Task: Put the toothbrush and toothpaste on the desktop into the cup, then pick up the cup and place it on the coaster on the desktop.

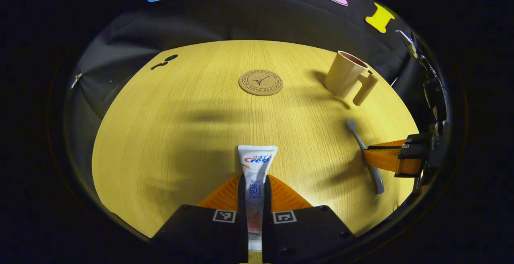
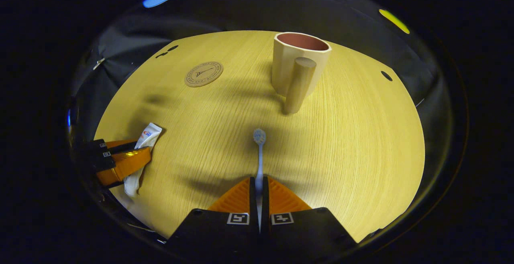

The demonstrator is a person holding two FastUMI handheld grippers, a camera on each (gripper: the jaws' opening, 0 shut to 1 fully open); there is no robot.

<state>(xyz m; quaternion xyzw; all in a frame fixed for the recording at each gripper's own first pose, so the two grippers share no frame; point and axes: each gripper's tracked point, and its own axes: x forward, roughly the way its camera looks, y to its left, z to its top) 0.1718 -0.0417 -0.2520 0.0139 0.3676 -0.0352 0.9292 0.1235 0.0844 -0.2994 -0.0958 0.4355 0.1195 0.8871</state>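
A white toothpaste tube (image 1: 256, 175) lies lengthwise between the orange fingers of my left gripper (image 1: 255, 183), which is shut on it; the same tube (image 2: 141, 151) and gripper (image 2: 128, 160) show at the left of the right gripper view. My right gripper (image 2: 259, 187) is shut on the handle of a pale blue toothbrush (image 2: 259, 151), bristles pointing away. In the left gripper view the toothbrush (image 1: 363, 151) rests on the desktop with the right gripper (image 1: 381, 156) around it. The beige cup (image 2: 299, 65) with a thick handle stands upright beyond the toothbrush. A round cork coaster (image 1: 260, 82) lies far ahead.
The round wooden desktop (image 2: 341, 143) has small dark holes near its far left rim (image 1: 165, 60) and at the right (image 2: 386, 75). Black cloth surrounds the table on all sides.
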